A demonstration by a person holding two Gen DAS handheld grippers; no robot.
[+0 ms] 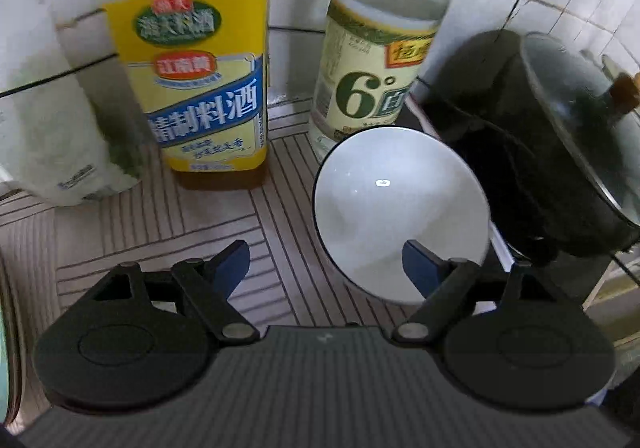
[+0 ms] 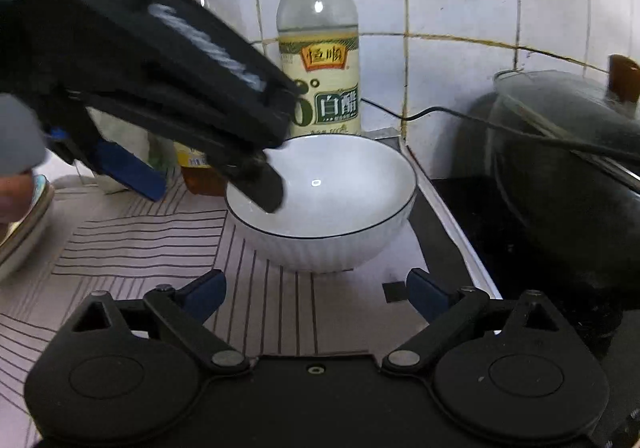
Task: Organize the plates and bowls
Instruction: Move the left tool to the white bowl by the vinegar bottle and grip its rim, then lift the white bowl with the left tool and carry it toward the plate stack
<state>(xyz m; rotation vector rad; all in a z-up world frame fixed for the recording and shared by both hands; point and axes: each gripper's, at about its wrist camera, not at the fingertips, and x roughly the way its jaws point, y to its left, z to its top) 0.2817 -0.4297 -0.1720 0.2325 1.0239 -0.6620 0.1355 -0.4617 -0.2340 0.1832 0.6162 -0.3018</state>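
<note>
A white bowl (image 1: pixel 384 199) with a thin dark rim stands on the striped mat (image 1: pixel 160 248), beside the stove. My left gripper (image 1: pixel 326 266) is open and straddles the bowl's near-left rim, one blue pad inside the bowl and the other out over the mat. From the right wrist view the bowl (image 2: pixel 340 183) is straight ahead, and the left gripper (image 2: pixel 216 193) reaches down into it from the upper left. Just short of the bowl, my right gripper (image 2: pixel 316 296) stands wide open with nothing between its fingers. Stacked plates (image 2: pixel 24 224) sit at the left edge.
Behind the bowl stand a yellow-labelled cooking wine bottle (image 1: pixel 200 87) and a white vinegar bottle (image 2: pixel 320 59), against a tiled wall. A black wok (image 2: pixel 560 187) with a glass lid sits on the stove to the right. A black cable (image 2: pixel 460 115) runs along the wall.
</note>
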